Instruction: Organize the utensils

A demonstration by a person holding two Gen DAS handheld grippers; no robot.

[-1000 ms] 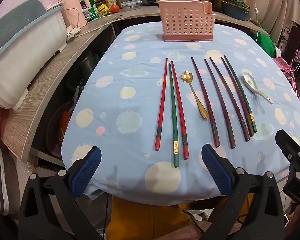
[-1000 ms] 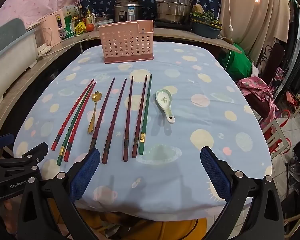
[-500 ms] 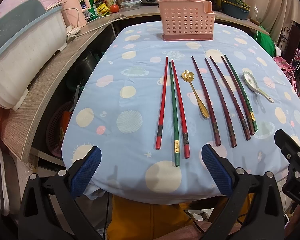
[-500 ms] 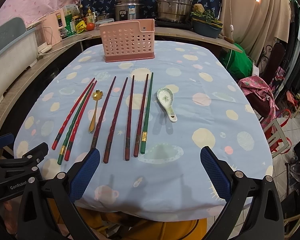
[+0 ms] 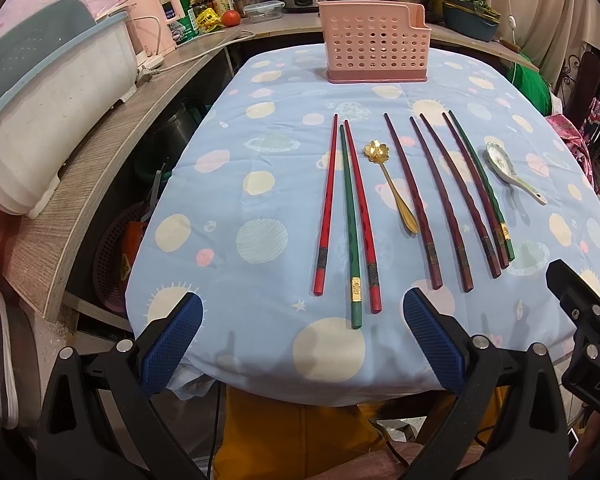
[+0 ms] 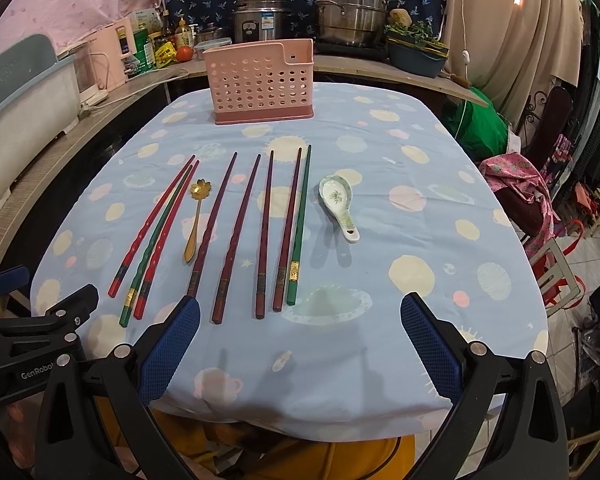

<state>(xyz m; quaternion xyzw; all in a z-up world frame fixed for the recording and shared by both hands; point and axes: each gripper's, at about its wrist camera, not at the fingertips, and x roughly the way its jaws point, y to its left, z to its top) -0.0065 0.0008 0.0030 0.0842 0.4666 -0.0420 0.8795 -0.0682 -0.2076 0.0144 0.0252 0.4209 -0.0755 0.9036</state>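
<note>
Left claw (image 5: 302, 336) wide open and empty, right claw (image 6: 300, 340) likewise, both at near edge of surface (image 6: 400, 320), chopsticks (image 6: 264, 232), gold spoon (image 6: 196, 216), china spoon (image 6: 338, 204) in a row, pink holder (image 6: 260, 80) upright at far end.

The inside of the pink utensil holder (image 5: 374, 46) is hidden behind its perforated front wall, so its compartments cannot be told. The right hand-held gripper (image 5: 588, 320) is cut off by the right edge of the left wrist view, with only part of its lettering readable; the left hand-held gripper (image 6: 32, 320) is likewise cropped at the left edge of the right wrist view. The near edge of the counter (image 6: 300, 400) hides most of the person's yellow clothing (image 5: 300, 440). Labels on the bottles (image 6: 162, 46) behind are too small to read.
</note>
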